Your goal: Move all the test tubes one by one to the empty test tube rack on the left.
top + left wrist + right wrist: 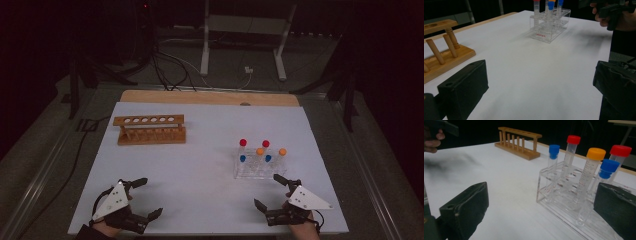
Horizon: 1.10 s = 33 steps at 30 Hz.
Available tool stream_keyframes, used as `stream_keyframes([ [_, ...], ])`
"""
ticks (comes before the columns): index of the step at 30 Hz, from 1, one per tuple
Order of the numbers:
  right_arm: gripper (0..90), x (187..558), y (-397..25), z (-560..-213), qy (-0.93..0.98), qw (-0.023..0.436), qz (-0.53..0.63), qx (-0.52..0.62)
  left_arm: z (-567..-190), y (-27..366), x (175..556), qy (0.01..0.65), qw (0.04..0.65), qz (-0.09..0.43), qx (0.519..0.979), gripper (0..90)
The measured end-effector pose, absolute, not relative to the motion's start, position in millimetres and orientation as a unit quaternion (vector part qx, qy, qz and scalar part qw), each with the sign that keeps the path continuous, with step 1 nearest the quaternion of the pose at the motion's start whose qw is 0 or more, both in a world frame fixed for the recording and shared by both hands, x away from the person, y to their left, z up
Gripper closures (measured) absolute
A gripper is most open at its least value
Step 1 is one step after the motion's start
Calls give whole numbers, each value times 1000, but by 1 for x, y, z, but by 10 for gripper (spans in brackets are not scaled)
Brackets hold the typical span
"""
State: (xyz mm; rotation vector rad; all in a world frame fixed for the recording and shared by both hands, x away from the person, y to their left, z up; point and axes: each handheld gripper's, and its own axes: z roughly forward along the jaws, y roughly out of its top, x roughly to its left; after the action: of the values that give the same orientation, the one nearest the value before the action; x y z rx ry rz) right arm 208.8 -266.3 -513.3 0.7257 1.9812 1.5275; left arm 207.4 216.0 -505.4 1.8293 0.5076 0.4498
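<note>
Standing in clear rack (246, 172): six capped tubes (259, 155), red, orange, blue. Wooden rack (150, 129) empty. Left gripper (146, 199), right gripper (272, 191): jaws spread, holding nothing.

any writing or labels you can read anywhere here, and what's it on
Red word on the front wall of the clear tube rack: blurred, perhaps "Labmark", not sure.
Graduation marks on the orange-capped tube: too small to read.
Wooden rack: no text on it.
</note>
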Motion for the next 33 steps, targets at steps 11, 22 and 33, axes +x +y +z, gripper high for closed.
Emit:
stream_keyframes([
  [11, 0, 208, -265, -512, 741, 255, 554, 280, -506, 215, 208, 217, 557, 197, 777, 6],
  [22, 0, 204, -260, -507, 754, 248, 543, 273, -504, 217, 208, 220, 563, 198, 772, 6],
  [33, 0, 197, -259, -488, 744, 256, 555, 270, -504, 216, 208, 218, 563, 199, 772, 6],
])
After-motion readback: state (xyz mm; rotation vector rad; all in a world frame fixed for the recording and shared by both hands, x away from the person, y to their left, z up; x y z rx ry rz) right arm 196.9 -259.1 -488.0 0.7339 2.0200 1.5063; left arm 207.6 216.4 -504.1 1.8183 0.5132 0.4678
